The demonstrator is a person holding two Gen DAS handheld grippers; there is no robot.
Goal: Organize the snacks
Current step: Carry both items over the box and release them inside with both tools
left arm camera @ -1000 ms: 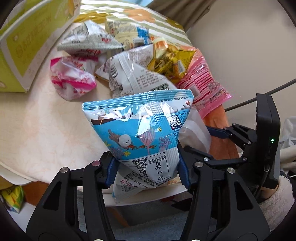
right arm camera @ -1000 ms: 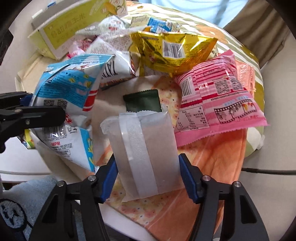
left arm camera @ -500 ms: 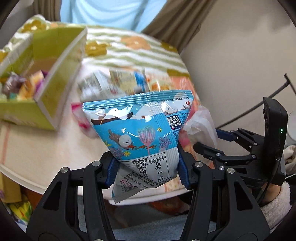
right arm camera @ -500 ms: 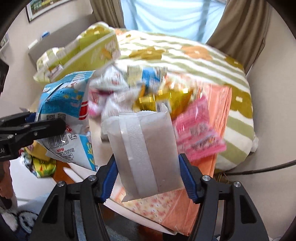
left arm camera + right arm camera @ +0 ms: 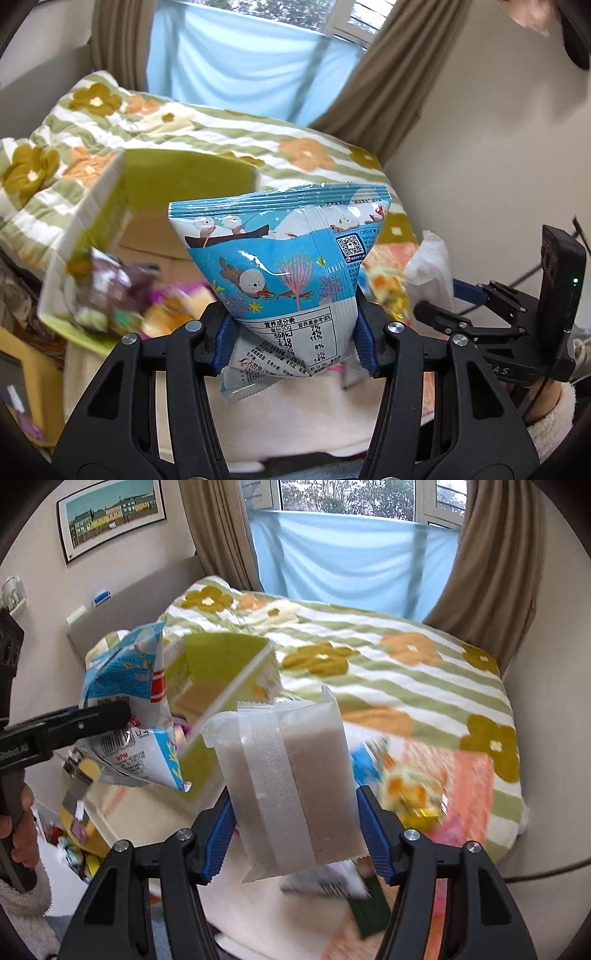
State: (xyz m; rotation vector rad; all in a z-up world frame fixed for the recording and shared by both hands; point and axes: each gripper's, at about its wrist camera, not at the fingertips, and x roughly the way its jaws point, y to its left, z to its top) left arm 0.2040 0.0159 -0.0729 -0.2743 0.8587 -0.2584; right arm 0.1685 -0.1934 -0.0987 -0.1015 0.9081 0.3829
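1. The left hand-held gripper [image 5: 293, 341] is clamped on a glossy light-blue snack bag printed with cartoon seals [image 5: 284, 273]; its blue pads press both lower sides of the bag, which stands upright between them.
2. The right hand-held gripper [image 5: 297, 834] is clamped the same way on a frosted translucent pouch with a white sealed seam down its middle [image 5: 291, 786].
3. A second ago both bags sat low over the cream tabletop, with the loose heap of packets filling the view just behind them. Now both are lifted well clear of it: the striped, flower-patterned bed quilt [image 5: 369, 657] and the window's blue curtain show behind them, and the leftover pile [image 5: 417, 797] is a blur down to the right.
4. The open yellow-green cardboard box [image 5: 92, 236], earlier at the far left edge, now lies directly behind and left of the blue bag, its inside showing wrapped sweets at the near end and bare cardboard farther back.
5. To me this means two snacks are picked up and on their way to the box, neither dropped in yet.
6. The next job is probably to carry each over the box's rim and let go; the free space looks to be at the far end.
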